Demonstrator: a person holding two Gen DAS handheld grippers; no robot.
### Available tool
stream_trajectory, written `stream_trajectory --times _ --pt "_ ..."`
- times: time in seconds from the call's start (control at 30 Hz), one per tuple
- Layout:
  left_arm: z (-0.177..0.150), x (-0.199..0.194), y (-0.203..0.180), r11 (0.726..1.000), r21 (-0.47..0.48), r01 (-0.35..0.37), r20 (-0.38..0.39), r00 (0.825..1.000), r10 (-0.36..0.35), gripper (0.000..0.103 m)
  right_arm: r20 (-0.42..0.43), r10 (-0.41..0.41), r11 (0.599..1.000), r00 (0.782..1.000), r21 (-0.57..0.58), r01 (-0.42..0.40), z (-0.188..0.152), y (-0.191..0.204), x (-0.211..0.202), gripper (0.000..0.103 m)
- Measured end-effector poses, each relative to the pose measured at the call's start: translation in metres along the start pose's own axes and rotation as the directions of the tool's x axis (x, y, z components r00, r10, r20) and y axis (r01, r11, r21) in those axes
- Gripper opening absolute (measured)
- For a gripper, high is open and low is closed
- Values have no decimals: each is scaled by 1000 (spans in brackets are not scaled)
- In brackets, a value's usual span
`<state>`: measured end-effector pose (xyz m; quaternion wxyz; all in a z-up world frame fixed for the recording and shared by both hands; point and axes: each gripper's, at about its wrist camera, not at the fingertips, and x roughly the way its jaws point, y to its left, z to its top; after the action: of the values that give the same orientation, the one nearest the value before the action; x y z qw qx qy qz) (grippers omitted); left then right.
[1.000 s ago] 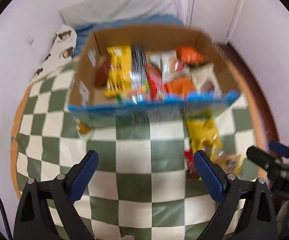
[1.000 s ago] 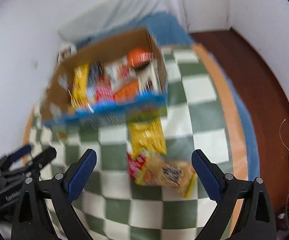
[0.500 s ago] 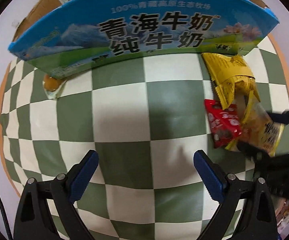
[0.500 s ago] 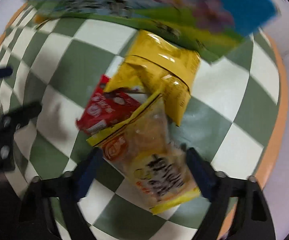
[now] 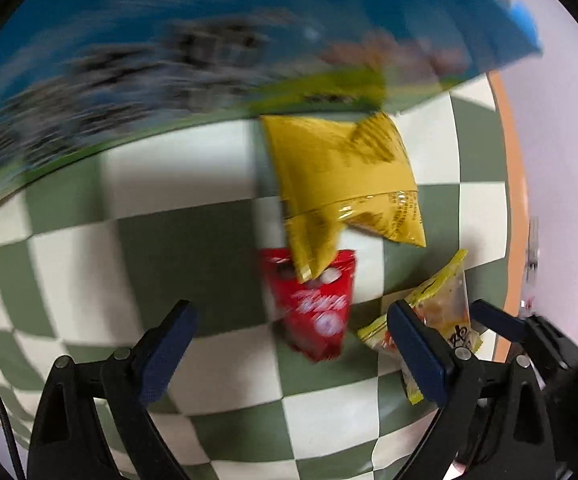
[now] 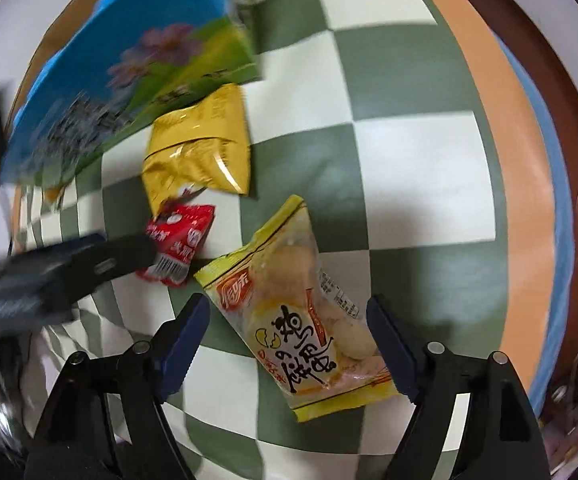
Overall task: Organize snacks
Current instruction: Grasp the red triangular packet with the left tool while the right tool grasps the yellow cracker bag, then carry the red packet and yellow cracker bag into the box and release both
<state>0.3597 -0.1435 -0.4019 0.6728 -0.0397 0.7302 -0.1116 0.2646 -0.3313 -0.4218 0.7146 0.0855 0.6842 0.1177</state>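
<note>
My right claw was opening around the soft, crinkly biscuit bag; I judged its middle the best hold. My left claw was closing, empty, above the red pack.

— Any print you can make out?
— Large black Chinese characters on the clear yellow-edged biscuit packet. The blue printed carton wall and red foil sachet lettering is too blurred to read.

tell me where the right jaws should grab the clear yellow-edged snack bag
Grip the clear yellow-edged snack bag across its narrow width near the middle, coming straight down from above. It lies flat on the checkered cloth, its long sides already facing the right gripper, whose jaws are opening and straddle it without pressing.
</note>
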Motion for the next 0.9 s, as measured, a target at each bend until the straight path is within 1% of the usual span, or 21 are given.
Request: stream_trajectory --times 0.03,0.07,0.1,0.17,0.2,0.27,0.3,0.37,0.4,0.43,0.47,0.5,0.57,0.6,0.63,0.67,0.7,0.77,0.8,0.83,0.9 --pt "3 6 -2 1000 10 -9 -15 1000 10 83 -1 -5 1000 1000 -14 5 0 1 -1 83" --pt "3 14 -3 999 20 -30 -34 999 30 70 -6 -13 999 1000 -34 13 1 1 -2 83" --pt "3 19 -3 999 26 -41 -45 998 42 64 -11 -21 999 1000 -44 21 6 5 -4 83" --pt "-1 19 0 998 28 -53 -40 998 54 45 -27 -33 996 999 -87 31 8 11 -2 83" --pt "-3 18 4 998 26 -56 -37 998 57 42 -34 -44 993 998 -112 40 11 18 -1 83" --pt "-12 14 19 999 3 -40 -43 998 40 41 -65 -72 980 995 -190 58 15 35 9 83" --pt "-16 12 24 999 -7 -45 -40 998 44 41 -90 -91 970 992 -234 68 14 43 17 83" --pt "-29 9 38 998 -29 -63 -33 998 62 41 -122 -138 956 983 -276 100 11 53 33 83" --pt "-37 9 45 997 -38 -68 -32 997 67 41 -125 -164 953 978 -277 124 11 56 38 83" --pt "-45 9 52 996 -51 -73 -31 997 72 41 -122 -175 956 977 -258 139 11 55 40 77" --pt "-56 8 60 995 -65 -76 -33 997 74 41 -118 -175 965 978 -218 146 12 52 40 74" --pt "-62 8 63 994 -78 -74 -34 997 72 41 -111 -146 980 983 -152 128 13 48 38 71" --pt "-77 10 75 992 -109 -61 -43 998 56 41 -115 -49 999 992 -23 46 12 38 35 68" --pt "-82 12 80 992 -120 -49 -47 998 44 42 -119 24 998 993 60 -17 10 32 34 68" --pt "-85 15 84 991 -130 -37 -56 998 29 42 -120 76 992 990 110 -63 9 28 34 68" --pt "-86 19 88 990 -138 -25 -67 998 16 43 -127 112 986 986 136 -95 8 28 36 68" --pt "-87 22 90 989 -146 -16 -75 997 5 43 -136 115 987 984 132 -97 8 31 37 69" --pt "-84 25 90 989 -145 -12 -84 996 0 45 -142 74 994 987 93 -61 7 39 38 72" --pt "-83 26 89 990 -142 -13 -91 996 0 48 -151 53 996 987 72 -43 7 46 41 74" --pt "-83 27 88 991 -137 -11 -97 995 -2 53 -155 38 998 987 56 -30 7 52 45 74" --pt "-84 30 82 993 -113 -27 -107 994 15 54 -163 1 1000 987 15 1 5 61 47 75"
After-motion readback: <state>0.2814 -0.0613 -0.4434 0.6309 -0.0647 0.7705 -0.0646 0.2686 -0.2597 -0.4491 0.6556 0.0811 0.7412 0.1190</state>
